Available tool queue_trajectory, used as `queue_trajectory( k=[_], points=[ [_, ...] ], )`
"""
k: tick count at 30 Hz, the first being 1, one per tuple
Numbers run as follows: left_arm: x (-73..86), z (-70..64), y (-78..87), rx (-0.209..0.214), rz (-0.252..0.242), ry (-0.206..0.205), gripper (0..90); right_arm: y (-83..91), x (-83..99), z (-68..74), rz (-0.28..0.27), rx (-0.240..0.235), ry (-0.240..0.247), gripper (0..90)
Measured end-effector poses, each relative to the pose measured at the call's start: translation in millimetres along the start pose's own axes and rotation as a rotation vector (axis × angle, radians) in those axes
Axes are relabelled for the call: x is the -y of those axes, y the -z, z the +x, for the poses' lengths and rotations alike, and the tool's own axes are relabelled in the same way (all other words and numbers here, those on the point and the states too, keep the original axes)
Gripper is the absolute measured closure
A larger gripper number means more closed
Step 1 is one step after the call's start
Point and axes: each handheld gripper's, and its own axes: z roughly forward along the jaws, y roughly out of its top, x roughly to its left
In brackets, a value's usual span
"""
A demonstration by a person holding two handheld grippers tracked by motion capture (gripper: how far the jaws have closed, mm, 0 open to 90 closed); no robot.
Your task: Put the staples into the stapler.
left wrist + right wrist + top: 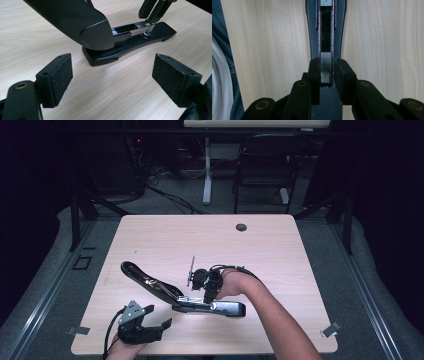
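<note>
Meanwhile, right gripper (pixel 326 72) pinches a staple strip (pixel 326 67) in the opened stapler (pixel 200 306); left gripper (pixel 112 77) gapes nearby.

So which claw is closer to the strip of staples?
Right. The right claw pinches the strip of staples over the open stapler. The left claw waits open beside the stapler, touching nothing.

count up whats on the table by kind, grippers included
stapler, black, lid swung open: 1
strip of staples, silver, pinched by the right gripper over the stapler's channel: 1
grippers: 2, left gripper open beside the stapler, right gripper shut on the staples
total: 4
</note>
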Motion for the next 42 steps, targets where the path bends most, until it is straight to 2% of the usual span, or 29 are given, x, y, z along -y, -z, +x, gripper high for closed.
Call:
queue_trajectory(
  k=[8,12,22,30,34,36,37,39,40,41,42],
  points=[
    [0.2,0.5,-0.1,-0.001,-0.016,0.007,16.8,11.9,6.3,-1.7,-0.049,0.031,-0.032,71.8],
    [-0.1,0.7,0.2,-0.003,-0.016,0.008,16.8,15.9,14.5,-0.5,-0.08,0.039,-0.069,72.0],
    [-0.7,1.2,-0.1,0.0,-0.011,0.014,17.0,22.2,48.4,0.9,-0.176,0.076,-0.17,70.9],
    [-0.9,1.6,-0.1,-0.006,-0.015,0.021,17.0,20.6,76.2,6.1,-0.254,0.108,-0.25,67.1],
    [-0.9,1.5,-0.1,-0.007,-0.015,0.021,17.0,19.2,89.3,8.4,-0.274,0.143,-0.283,64.9],
    [-0.9,1.8,-0.1,-0.006,-0.014,0.021,17.0,17.5,95.6,10.1,-0.307,0.148,-0.311,64.3],
    [-0.9,2.0,-0.1,-0.004,-0.012,0.022,17.0,7.2,97.6,12.4,-0.438,0.221,-0.342,64.1],
    [-1.0,1.9,-0.4,-0.004,-0.012,0.022,17.0,10.4,103.1,13.0,-0.414,0.219,-0.356,63.4],
    [-0.8,1.4,-0.6,-0.008,-0.016,0.023,17.0,17.3,106.4,12.1,-0.339,0.178,-0.353,63.2],
    [-0.9,1.5,-0.4,-0.007,-0.014,0.02,17.0,10.5,108.7,13.9,-0.436,0.244,-0.377,63.1],
    [-0.9,1.3,-0.4,-0.007,-0.015,0.022,17.0,11.3,110.5,14.0,-0.435,0.244,-0.385,63.0]
  ],
)
